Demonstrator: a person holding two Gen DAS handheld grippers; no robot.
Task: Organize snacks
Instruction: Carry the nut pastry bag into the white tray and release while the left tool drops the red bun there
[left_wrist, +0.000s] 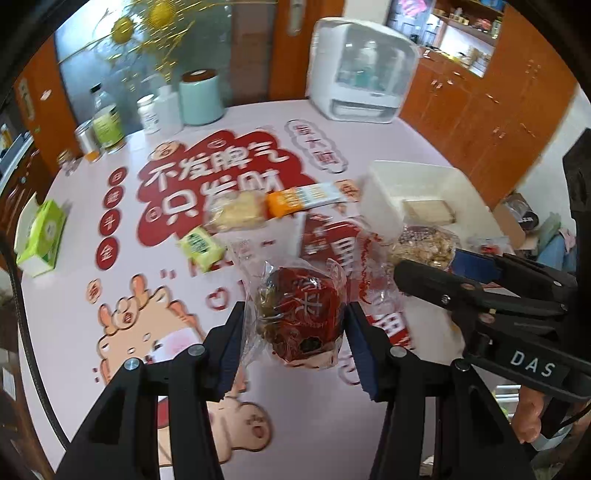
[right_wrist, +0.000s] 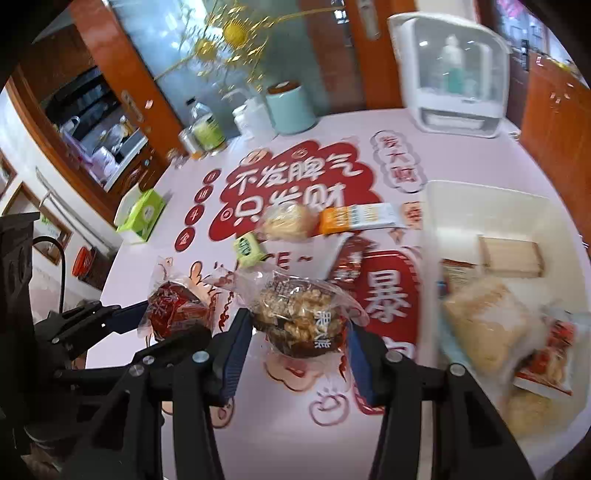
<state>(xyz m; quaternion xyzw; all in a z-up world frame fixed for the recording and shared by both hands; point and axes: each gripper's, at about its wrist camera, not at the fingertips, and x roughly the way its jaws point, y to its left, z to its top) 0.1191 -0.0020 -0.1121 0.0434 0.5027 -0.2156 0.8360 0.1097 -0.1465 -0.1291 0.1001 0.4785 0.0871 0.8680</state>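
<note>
**A:** Where were the two grippers, and what did each have?

**B:** Both were low over the table (left_wrist: 258, 122), side by side, pointing toward its far edge. The left gripper (left_wrist: 295, 332) had its jaws pinching a red snack (left_wrist: 299, 317), a round pack in clear wrap, one finger pressed on each side. The right gripper (right_wrist: 295, 332) was pinching a nut snack (right_wrist: 299, 314) in the same way, a brown lumpy pack in clear wrap.

**A:** How did they sit relative to each other?

**B:** From the left camera, the right gripper (left_wrist: 424, 273) came in from the right, level and just beside the red snack. From the right camera, the left gripper (right_wrist: 147, 325) reached in from the left, with the red snack (right_wrist: 173, 310) between its fingers. The two packs were near each other but apart.

**A:** Were the packs lifted?

**B:** I cannot tell; the frames were blurred.

**A:** And the rest of the snacks?

**B:** A white bin (right_wrist: 480, 199) stood to the right, with a wafer pack (right_wrist: 513, 258) and several pale bagged snacks inside. On the table beyond the grippers lay an orange bar (left_wrist: 306, 199), a pale cake (left_wrist: 240, 210), a small green pack (left_wrist: 201, 249) and a red bag (left_wrist: 321, 236). A green tissue box (left_wrist: 40, 232) sat at the left edge.
</note>
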